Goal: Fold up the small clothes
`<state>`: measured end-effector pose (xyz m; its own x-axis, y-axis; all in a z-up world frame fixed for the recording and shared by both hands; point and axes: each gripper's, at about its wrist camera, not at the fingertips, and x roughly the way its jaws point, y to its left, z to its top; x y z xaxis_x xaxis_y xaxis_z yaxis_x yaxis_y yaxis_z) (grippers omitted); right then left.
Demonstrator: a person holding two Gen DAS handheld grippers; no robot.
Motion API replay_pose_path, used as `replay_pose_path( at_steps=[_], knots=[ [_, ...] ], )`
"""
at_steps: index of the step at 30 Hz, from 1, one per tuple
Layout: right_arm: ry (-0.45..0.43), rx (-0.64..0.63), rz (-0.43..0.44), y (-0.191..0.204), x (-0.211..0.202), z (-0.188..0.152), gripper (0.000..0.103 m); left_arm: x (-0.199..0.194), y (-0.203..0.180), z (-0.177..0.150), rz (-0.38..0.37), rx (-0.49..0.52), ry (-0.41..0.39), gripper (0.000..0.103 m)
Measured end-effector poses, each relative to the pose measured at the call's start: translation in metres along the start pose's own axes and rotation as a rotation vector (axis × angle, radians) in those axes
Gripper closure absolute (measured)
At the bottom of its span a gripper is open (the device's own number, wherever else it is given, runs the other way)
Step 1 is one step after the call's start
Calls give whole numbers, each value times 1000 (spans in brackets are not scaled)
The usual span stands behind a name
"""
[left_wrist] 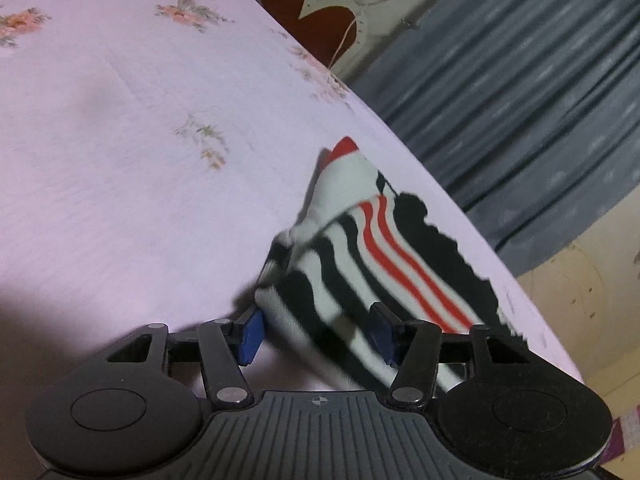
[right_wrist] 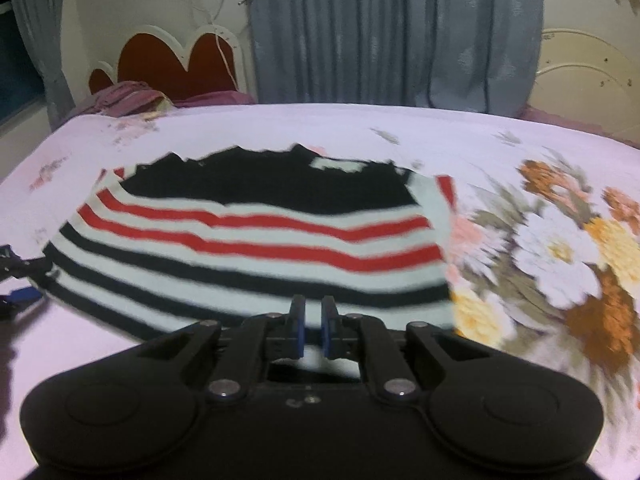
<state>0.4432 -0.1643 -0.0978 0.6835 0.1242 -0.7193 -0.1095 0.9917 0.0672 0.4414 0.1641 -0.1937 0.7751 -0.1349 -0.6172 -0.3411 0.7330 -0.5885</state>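
A small striped garment (right_wrist: 256, 240), white with black and red stripes and a black top part, lies on the pink floral bedsheet (right_wrist: 520, 148). In the left wrist view the garment (left_wrist: 360, 256) runs between my left gripper's (left_wrist: 318, 334) open blue-padded fingers; one edge lies over the gap. My right gripper (right_wrist: 313, 330) sits at the garment's near hem with its jaws almost closed, a narrow gap between the pads; whether cloth is pinched is hidden. The left gripper's tip shows at the far left of the right wrist view (right_wrist: 16, 292).
The bed's edge runs along the right in the left wrist view, with grey curtains (left_wrist: 520, 80) beyond. A red and white headboard (right_wrist: 180, 64) and a purple bundle of cloth (right_wrist: 124, 100) are at the bed's far end. A big flower print (right_wrist: 560, 248) lies right of the garment.
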Motion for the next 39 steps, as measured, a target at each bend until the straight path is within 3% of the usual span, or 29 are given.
replay_pose_path(
  at_steps=[8,10,12,13,15,17,18,26,32,34,39],
  knots=[
    [-1,-22,64,41,51,34,96,37,-2,23,-36,-84,-29,48],
    [-1,-35,69,50,60,39,96,44,-4,27,-22,-75,-23,67],
    [0,-50,62,57,68,43,96,44,-1,29,-43,-107,-21,76],
    [-1,-56,60,60,71,44,96,37,1,30,-94,-139,-44,77],
    [-14,-74,61,63,71,45,96,24,-5,29,-145,-98,-91,77],
    [13,-87,54,65,79,42,96,32,2,25,-104,-93,-56,76],
    [67,-101,27,66,91,38,98,40,11,23,-82,-124,-20,76],
    [73,-128,6,68,94,32,100,44,10,30,-131,-185,-8,76],
    [75,-66,60,56,93,35,100,32,-37,39,-177,-111,-30,77],
    [43,18,88,41,88,40,95,28,-67,40,-199,-56,-32,77],
    [-47,150,104,-18,55,47,94,18,-158,26,-255,126,-5,77]
  ],
)
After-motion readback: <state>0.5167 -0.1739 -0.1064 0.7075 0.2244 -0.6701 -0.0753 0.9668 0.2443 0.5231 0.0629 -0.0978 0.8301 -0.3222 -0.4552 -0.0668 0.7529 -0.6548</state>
